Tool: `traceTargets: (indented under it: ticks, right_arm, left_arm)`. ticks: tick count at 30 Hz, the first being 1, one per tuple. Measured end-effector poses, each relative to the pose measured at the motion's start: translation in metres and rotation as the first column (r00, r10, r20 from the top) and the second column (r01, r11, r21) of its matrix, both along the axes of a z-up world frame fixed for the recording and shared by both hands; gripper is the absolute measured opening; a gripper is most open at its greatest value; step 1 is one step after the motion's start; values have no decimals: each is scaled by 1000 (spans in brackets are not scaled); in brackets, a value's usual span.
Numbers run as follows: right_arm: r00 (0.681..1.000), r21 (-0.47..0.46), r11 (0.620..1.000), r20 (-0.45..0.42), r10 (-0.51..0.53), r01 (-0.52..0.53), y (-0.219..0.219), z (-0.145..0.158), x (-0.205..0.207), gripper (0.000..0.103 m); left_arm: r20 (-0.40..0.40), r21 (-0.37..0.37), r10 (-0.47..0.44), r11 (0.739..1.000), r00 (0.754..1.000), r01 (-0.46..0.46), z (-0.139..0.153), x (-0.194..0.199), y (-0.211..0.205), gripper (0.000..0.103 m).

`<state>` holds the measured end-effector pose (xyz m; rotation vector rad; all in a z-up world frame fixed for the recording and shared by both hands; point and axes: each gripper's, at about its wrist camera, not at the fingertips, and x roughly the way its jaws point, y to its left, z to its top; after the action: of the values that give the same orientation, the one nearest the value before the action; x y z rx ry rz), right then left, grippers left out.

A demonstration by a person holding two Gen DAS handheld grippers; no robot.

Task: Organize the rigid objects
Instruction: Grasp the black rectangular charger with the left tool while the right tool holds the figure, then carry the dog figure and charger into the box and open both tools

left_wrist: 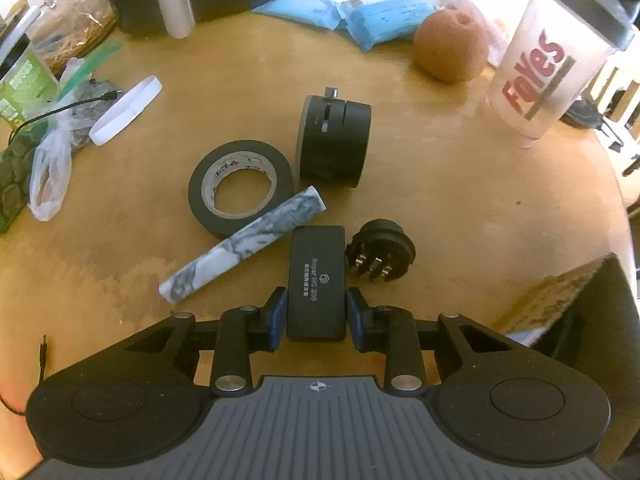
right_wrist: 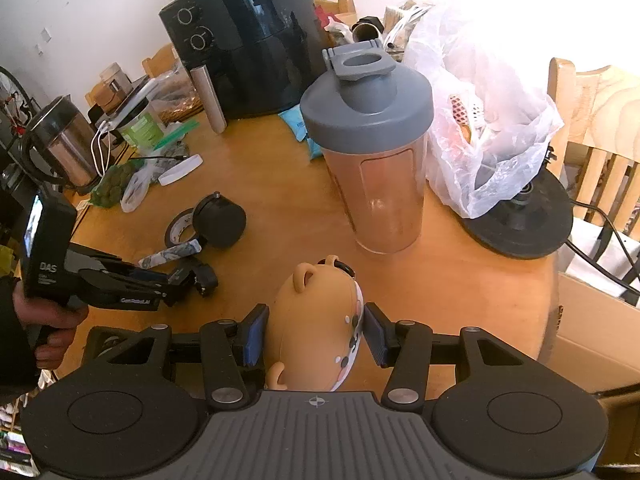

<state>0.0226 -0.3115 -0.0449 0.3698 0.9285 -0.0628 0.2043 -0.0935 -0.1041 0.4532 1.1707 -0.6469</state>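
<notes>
A round wooden table stands before a white wall, wooden chairs alongside, in bright daylight.

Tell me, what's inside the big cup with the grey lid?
The shaker cup looks tinted brownish through its clear wall, but whether that is a drink or the table behind, I cannot tell. The grey lid covers the top.

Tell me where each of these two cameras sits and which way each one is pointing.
Left wrist: sits behind the left gripper, looking down over the wooden table; its pads flank a flat black rectangular device.
Right wrist: sits behind the right gripper, facing the grey-lidded shaker bottle; it grips a tan bear-shaped case, and the person's left hand shows.
Shared: black tape roll, marbled stick.
</notes>
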Motion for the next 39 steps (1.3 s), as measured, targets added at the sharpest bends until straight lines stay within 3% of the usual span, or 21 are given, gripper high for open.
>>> traceTargets:
  ticks: [17, 39]
  right_arm:
    - [998, -6, 998, 13, 58, -58, 19, 3, 3, 54]
    - [994, -26, 995, 39, 101, -100, 59, 14, -2, 54]
  left_arm:
    - [72, -123, 79, 990, 994, -70, 48, -26, 27, 31]
    - [110, -265, 195, 951, 975, -161, 95, -86, 69, 31]
